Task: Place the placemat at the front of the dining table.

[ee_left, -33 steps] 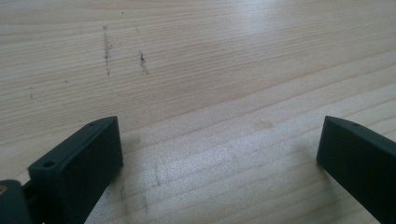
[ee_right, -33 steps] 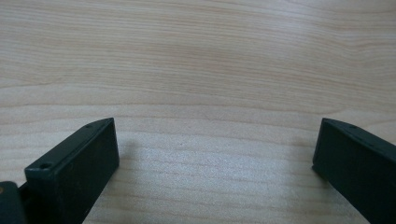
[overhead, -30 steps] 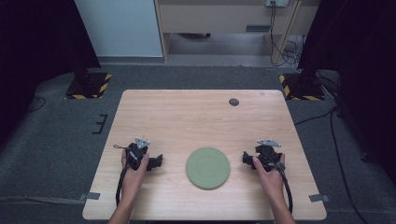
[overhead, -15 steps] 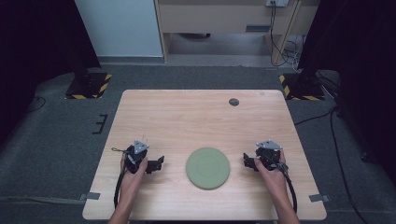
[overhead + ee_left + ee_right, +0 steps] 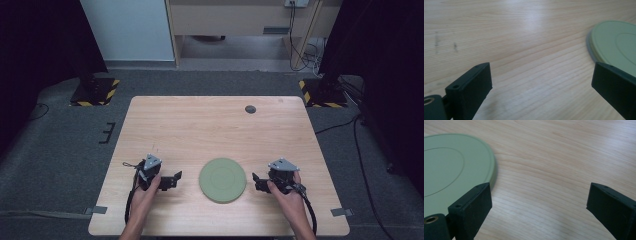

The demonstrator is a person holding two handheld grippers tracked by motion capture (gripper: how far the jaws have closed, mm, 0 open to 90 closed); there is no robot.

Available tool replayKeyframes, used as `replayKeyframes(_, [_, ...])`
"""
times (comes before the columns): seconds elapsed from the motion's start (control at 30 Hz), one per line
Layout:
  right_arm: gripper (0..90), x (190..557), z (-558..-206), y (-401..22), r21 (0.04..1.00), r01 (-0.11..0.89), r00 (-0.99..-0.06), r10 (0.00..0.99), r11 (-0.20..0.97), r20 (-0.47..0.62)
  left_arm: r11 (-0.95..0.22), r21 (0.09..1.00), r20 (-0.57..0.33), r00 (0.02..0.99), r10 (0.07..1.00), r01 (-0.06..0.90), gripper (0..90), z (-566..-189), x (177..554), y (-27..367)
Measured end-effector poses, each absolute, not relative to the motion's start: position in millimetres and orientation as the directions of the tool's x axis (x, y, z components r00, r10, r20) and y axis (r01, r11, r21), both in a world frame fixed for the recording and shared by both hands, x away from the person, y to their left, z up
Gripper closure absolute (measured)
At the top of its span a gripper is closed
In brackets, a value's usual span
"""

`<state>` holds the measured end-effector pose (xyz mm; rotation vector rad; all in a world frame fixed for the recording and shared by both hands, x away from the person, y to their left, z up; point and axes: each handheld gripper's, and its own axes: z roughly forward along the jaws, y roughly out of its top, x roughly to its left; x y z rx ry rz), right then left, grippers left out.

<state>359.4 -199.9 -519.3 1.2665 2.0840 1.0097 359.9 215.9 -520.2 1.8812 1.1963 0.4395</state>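
Plate: pale green round plate (image 5: 222, 180), flat on the wooden table (image 5: 200, 130), lower middle of the high view, between the two grippers; a faint inner ring on its face; nothing on it.
Plate in left gripper view: at the right edge (image 5: 616, 47), partly behind the right-hand jaw, rim resting on the wood.
Plate in right gripper view: across the upper left (image 5: 454, 167), its rim running down behind the left-hand jaw.
Left gripper: lower left of the high view (image 5: 171, 180), held low over the table in the person's left hand (image 5: 147, 192), pointed toward the plate; near its rim, apart from it.
Left gripper state: jaws spread wide, bare wood between them (image 5: 539, 82), nothing gripped.
Right gripper: lower right of the high view (image 5: 257, 181), in the person's right hand (image 5: 287, 197), pointed toward the plate from the other side; just beside the rim, contact not clear.
Right gripper state: jaws spread wide (image 5: 537, 202), only table grain between them, nothing gripped.
Cables: black cable looping beside each forearm toward the bottom edge of the high view.
Table: light wood, on grey carpet; small dark round spot (image 5: 250, 109) near its far edge, upper middle of the frame, well apart from the plate.
Surroundings: yellow-and-black striped bases (image 5: 95, 92) at the upper left and upper right of the table.
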Motion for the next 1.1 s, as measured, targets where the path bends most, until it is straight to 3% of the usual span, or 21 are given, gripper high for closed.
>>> replayKeyframes(0.37, [6.3,349.5,-523.4,-179.9,0.786,0.497,-0.522,0.850,0.369,-0.069,-0.285,0.773,-0.115,0.566,0.816,0.567,2.2,-527.1,355.3,185.6])
replayKeyframes(0.67, [6.0,346.2,-524.8,-179.8,0.771,0.499,-0.534,0.841,0.396,-0.087,-0.298,0.763,-0.138,0.595,0.792,0.574,2.3,-532.5,354.4,166.5])
replayKeyframes(1.1, [5.9,342.6,-531.4,-178.0,0.758,0.517,-0.537,0.840,0.398,-0.075,-0.345,0.757,-0.103,0.623,0.776,0.555,2.3,-533.8,354.7,153.2])
